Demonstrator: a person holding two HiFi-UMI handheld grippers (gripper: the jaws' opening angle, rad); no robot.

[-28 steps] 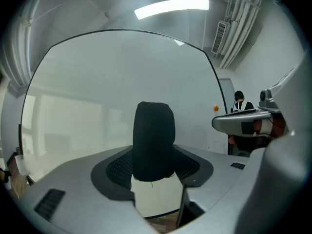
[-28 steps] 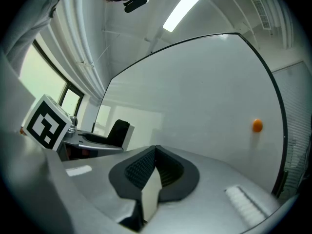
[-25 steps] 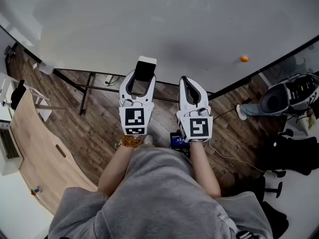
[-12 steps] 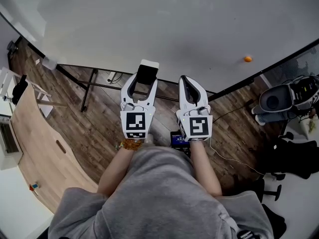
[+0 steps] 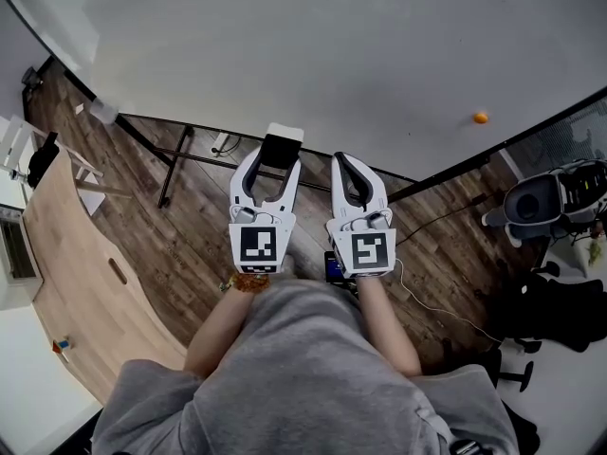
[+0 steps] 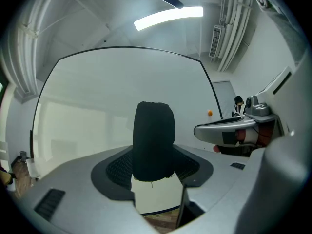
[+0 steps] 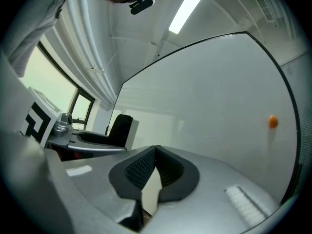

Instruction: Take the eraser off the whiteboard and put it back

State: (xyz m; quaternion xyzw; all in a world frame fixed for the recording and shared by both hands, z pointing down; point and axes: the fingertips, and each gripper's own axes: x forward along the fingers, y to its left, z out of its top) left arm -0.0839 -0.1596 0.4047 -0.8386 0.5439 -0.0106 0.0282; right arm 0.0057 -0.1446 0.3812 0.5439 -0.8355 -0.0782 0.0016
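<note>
We hold the black-felt, white-backed block eraser point(image 6: 154, 140) in the left gripper's point(image 5: 277, 159) jaws, before the large white whiteboard point(image 5: 360, 55). Right gripper point(image 5: 353, 164) jaws clenched, empty. Eraser likely light, felt soft: grip its stiff sides.

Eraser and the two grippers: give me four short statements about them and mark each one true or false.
1. The left gripper grips the eraser between its jaws. True.
2. The right gripper has its jaws wide apart. False: they are together, with nothing between them.
3. An orange dot sits on the whiteboard. True.
4. The eraser's felt is blue. False: it is black.
</note>
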